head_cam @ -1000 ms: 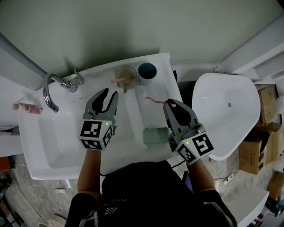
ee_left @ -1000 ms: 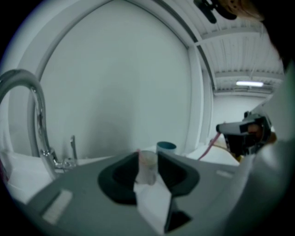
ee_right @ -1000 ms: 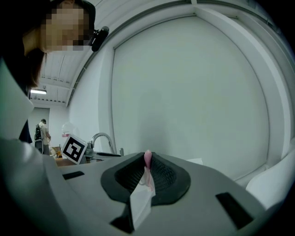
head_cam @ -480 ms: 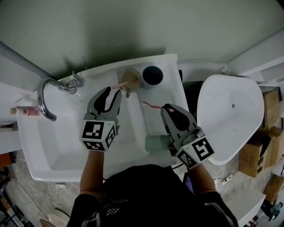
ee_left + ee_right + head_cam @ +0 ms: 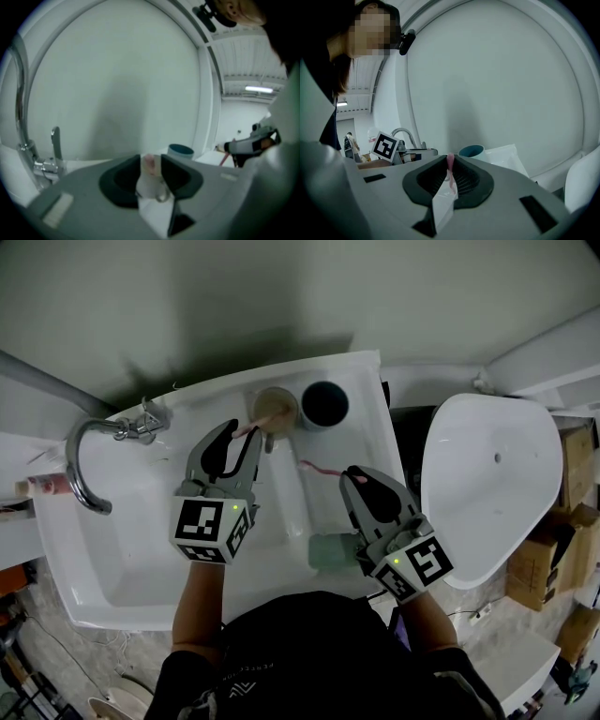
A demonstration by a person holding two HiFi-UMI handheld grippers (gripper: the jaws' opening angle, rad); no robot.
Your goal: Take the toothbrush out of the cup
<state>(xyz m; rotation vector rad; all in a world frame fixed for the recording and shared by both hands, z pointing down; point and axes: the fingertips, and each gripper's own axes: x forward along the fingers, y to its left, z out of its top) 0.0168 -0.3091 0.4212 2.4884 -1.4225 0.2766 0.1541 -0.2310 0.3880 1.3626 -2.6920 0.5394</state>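
A beige cup and a dark teal cup stand side by side on the back ledge of the white sink. My left gripper is open and its jaws have just been opening. Its tips sit just short of the beige cup, and a pink handle pokes out of that cup toward them. My right gripper is shut on a thin pink toothbrush over the right counter. The toothbrush shows between that gripper's jaws. The teal cup lies ahead of it.
A chrome faucet curves over the basin at the left. A pale green box lies on the counter under my right gripper. A white toilet bowl stands to the right, with cardboard boxes beyond it. The wall rises behind the cups.
My left gripper has crept closer to the beige cup. The right gripper has sunk a little, with the pink toothbrush still in it.
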